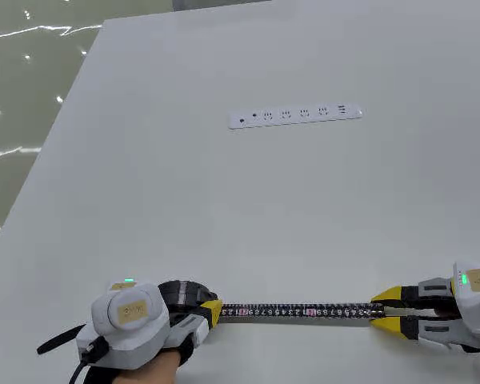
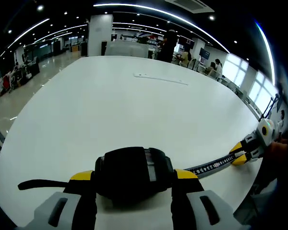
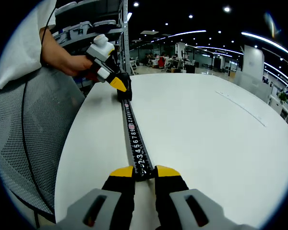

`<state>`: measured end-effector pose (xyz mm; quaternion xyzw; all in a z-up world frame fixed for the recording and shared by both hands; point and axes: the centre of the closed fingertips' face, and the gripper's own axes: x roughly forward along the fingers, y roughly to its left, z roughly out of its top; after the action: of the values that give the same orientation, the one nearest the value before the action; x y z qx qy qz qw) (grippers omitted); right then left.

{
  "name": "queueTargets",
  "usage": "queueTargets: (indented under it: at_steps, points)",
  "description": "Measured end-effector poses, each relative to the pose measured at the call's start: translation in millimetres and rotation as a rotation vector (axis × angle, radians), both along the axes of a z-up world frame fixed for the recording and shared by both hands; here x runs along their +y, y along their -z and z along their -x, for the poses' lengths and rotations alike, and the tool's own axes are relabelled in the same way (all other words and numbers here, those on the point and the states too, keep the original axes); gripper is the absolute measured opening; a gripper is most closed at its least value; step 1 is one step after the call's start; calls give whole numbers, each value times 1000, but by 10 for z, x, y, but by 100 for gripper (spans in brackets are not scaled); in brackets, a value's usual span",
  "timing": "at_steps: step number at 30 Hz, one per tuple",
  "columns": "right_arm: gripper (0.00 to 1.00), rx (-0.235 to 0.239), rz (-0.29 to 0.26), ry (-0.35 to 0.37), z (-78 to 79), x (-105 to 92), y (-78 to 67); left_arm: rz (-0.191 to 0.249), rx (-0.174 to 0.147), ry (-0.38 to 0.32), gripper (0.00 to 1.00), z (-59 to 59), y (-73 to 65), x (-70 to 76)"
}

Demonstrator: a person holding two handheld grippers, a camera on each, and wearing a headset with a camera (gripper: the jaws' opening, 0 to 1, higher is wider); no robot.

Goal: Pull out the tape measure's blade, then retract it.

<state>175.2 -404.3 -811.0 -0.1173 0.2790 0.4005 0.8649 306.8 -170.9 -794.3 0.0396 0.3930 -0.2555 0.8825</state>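
Along the white table's (image 1: 224,200) near edge, the left gripper (image 2: 134,175) clamps the tape measure (image 1: 186,293) and the right gripper (image 3: 144,171) pinches its extended blade (image 3: 133,136) by the tip, with open tabletop beyond up to a power strip (image 1: 296,114).

tape blade (image 3: 136,143), white scale digits 2 to 9

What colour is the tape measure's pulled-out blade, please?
The blade is black with white numerals, clearest in the right gripper view.

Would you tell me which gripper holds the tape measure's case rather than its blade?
The left gripper, closed around the black case; the right gripper pinches the blade at its end.
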Motion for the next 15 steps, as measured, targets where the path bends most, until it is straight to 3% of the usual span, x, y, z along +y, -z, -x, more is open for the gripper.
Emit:
queueTargets:
  at_steps: [10, 13, 15]
  points:
    - [13, -12, -40, -16, -145, 213, -40, 10, 1, -3, 59, -1, -3, 1]
    - [13, -15, -90, -11, -199, 301, -111, 13, 5, -5, 59, 1, -1, 3]
    - [13, -16, -79, -22, -219, 337, -98, 18, 12, -6, 59, -3, 1, 7]
